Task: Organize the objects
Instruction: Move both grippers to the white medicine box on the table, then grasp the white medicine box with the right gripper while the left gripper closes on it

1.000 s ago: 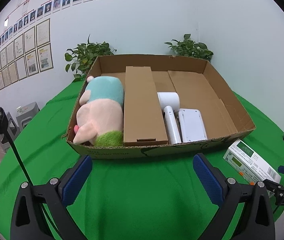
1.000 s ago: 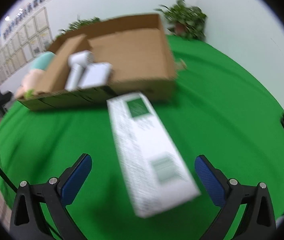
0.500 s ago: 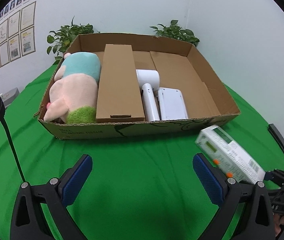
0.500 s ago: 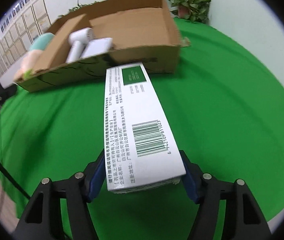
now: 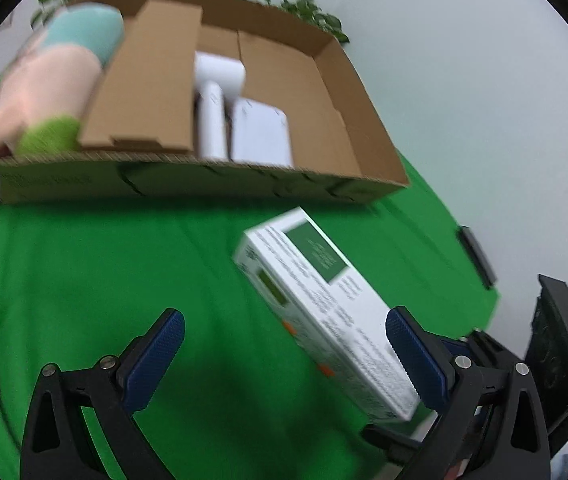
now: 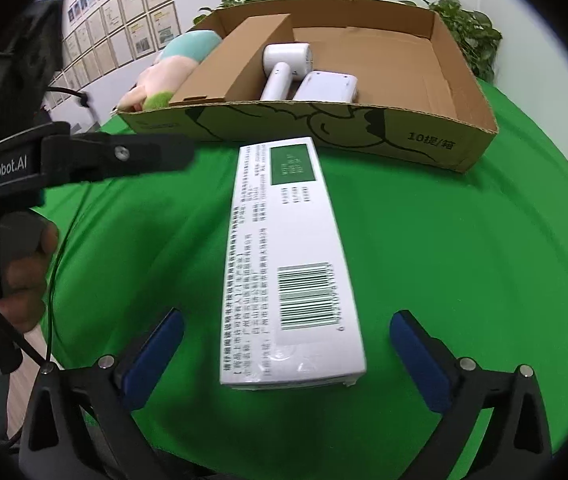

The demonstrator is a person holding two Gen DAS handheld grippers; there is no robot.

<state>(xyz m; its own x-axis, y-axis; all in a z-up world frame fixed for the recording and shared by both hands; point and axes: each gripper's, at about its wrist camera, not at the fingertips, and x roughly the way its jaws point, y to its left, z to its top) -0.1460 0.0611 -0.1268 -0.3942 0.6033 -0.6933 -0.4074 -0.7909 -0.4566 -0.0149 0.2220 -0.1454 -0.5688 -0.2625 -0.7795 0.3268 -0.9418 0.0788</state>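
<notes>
Right gripper lets go of the medicine carton, short of the tray.
Clamped half a second ago, its jaws now stand wide; the carton lies on the green cloth just before the cardboard tray. Left gripper is also open, empty.

Pale, plain wall behind and to the right. Rows of framed papers on the left-hand wall, with smaller photo cards above them near the top. Two leafy green potted plants against the back wall, one toward the right corner, the other further left. Counter draped in bright green cloth, rounded at the edge. Strip of wood-toned floor at lower left. Even, soft lighting; left view blurred.
</notes>
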